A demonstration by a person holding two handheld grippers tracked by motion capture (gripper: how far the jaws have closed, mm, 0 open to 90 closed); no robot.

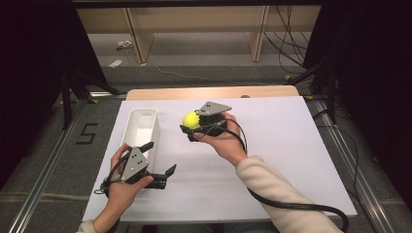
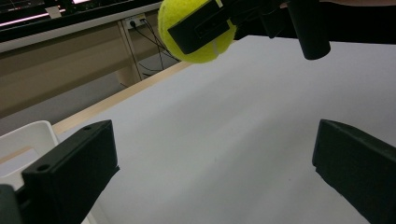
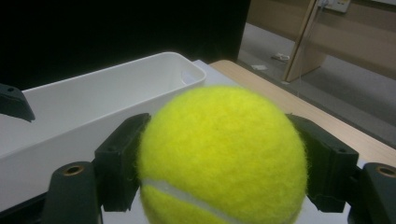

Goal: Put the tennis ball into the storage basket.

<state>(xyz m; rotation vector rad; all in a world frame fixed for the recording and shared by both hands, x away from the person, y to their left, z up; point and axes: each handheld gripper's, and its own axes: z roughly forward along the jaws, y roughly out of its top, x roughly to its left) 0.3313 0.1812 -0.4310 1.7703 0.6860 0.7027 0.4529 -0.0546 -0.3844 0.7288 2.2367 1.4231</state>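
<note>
- Tennis ball (image 3: 219,156) is sitting pinched between the jaws of our right claw (image 1: 193,124), raised above the white table (image 1: 272,145) just right of the white bin (image 1: 141,131).
- We are holding the left claw (image 1: 158,162) spread and empty, low over the table beside the bin's near end.
- We are judging that the fuzzy round ball could be squeezed out sideways if the pinch is sitting off centre, then roll across the table.
- We are also risking a bounce off the bin's rim if we are releasing short of it.
- Between ball and bin we are seeing nothing; the left claw is waiting close by that near end.
</note>
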